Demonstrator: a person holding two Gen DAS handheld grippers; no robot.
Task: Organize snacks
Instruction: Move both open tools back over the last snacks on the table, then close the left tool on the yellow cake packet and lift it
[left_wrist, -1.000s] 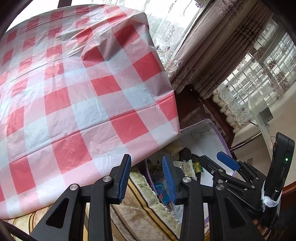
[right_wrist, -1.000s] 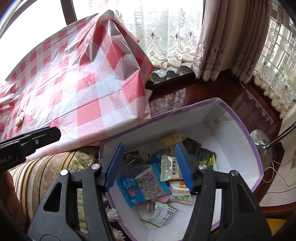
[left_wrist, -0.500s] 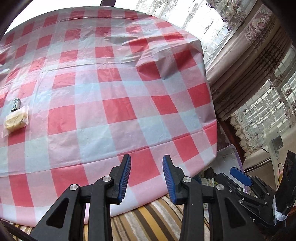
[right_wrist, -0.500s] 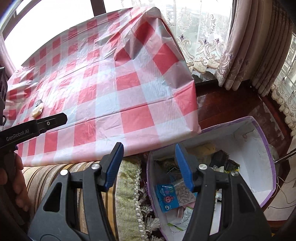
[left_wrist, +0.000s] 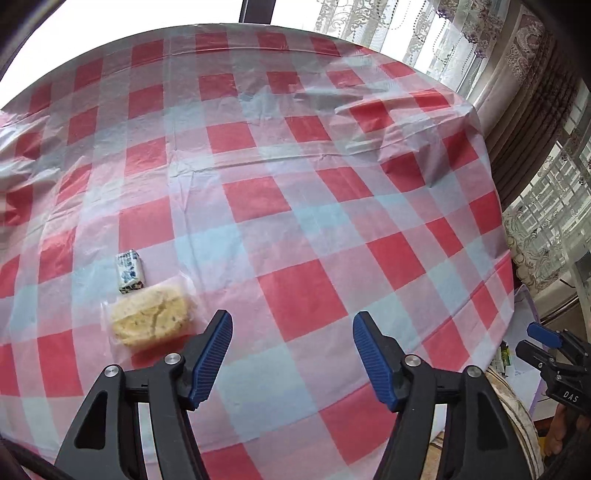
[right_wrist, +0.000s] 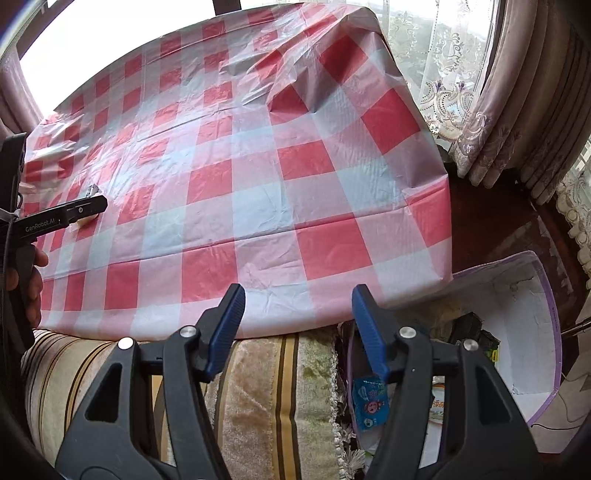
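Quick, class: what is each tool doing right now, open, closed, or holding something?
Left tool: open, holding nothing.
Right tool: open, holding nothing.

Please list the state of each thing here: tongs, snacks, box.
left tongs: open, empty, above the table.
right tongs: open, empty.
yellow cake packet: sealed, flat on the checked tablecloth.
small blue-white packet: lying beside it, touching.
box: open, snacks inside.
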